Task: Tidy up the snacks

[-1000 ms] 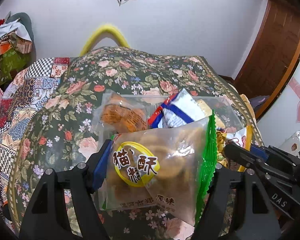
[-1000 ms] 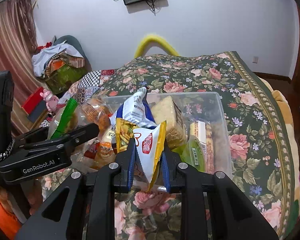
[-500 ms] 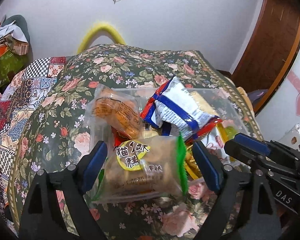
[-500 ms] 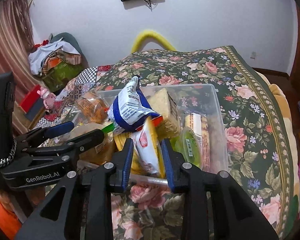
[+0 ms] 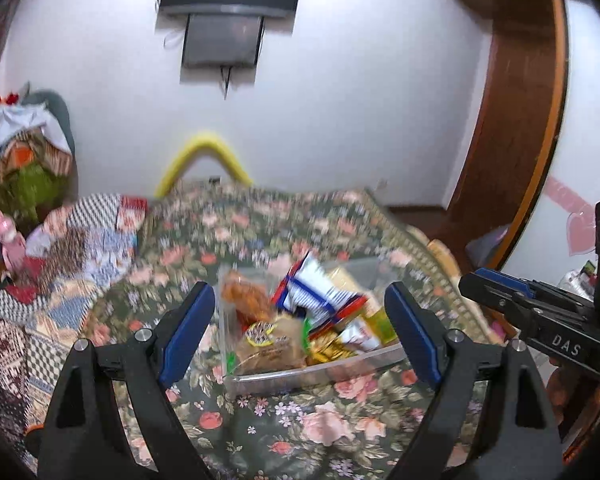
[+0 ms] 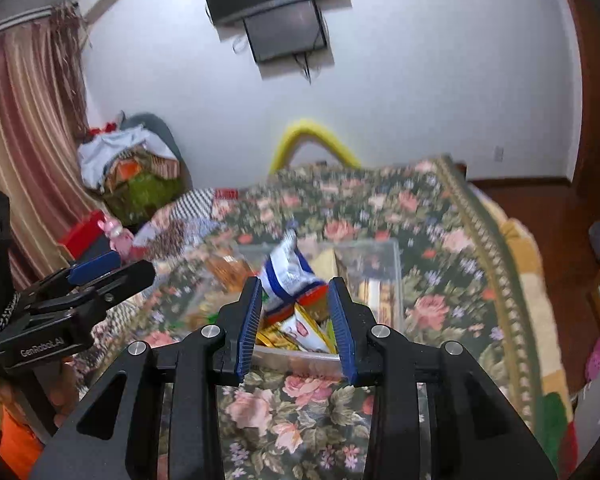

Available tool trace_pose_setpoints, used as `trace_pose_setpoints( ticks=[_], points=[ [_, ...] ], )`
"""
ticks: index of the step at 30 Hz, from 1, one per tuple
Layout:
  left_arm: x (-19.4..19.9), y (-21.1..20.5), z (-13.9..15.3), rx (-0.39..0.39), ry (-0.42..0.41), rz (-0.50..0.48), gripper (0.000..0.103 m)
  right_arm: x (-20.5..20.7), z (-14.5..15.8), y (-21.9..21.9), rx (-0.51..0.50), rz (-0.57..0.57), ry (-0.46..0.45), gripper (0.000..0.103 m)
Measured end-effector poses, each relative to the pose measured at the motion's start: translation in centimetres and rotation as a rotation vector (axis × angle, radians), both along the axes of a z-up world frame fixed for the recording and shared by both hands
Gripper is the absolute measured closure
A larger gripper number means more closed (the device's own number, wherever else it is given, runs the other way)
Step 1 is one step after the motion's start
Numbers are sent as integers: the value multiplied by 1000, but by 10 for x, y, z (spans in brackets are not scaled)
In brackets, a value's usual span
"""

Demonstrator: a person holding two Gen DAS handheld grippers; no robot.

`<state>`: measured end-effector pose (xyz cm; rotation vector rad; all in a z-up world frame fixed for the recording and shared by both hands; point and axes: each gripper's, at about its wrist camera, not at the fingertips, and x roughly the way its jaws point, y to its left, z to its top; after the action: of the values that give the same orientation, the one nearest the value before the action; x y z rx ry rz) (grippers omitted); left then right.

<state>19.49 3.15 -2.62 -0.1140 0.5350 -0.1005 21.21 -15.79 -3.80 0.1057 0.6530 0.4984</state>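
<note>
A clear plastic bin [image 5: 320, 370] sits on the floral bedspread, full of snack packs; it also shows in the right wrist view [image 6: 396, 272]. In it lie a brown biscuit pack with a yellow label [image 5: 274, 344], a white and blue bag [image 5: 314, 292] standing up [image 6: 286, 276], an orange snack pack [image 5: 246, 296] and a white and yellow packet [image 6: 304, 330]. My left gripper [image 5: 300, 304] is open and empty, held back above the bin's near side. My right gripper [image 6: 296, 292] is open and empty, also drawn back from the bin.
The floral bedspread [image 5: 300, 432] covers the bed around the bin. A patchwork quilt [image 5: 60, 264] lies to the left. A pile of clothes [image 6: 132, 168] and a curtain [image 6: 28, 140] stand at the far left. A wooden door frame [image 5: 512, 120] is at the right.
Both grippers have let go of their packs, which now lie in the bin, and have opened and pulled back and up from it.
</note>
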Motion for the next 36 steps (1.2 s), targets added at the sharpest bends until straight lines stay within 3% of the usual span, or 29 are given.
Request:
trace_pose_setpoints(
  ticks=[7, 14, 22, 36],
  points=[
    [-72, -12, 52, 38, -174, 9, 15, -55, 49, -14, 38, 3, -132, 70],
    [-118, -13, 67, 35, -248, 28, 7, -98, 71, -20, 53, 9, -213, 60],
    [-139, -15, 68, 36, -260, 30, 1, -121, 76, -17, 32, -5, -275, 29],
    [-149, -16, 60, 37, -242, 28, 0, -137, 74, -16, 11, -71, -327, 0]
  ],
)
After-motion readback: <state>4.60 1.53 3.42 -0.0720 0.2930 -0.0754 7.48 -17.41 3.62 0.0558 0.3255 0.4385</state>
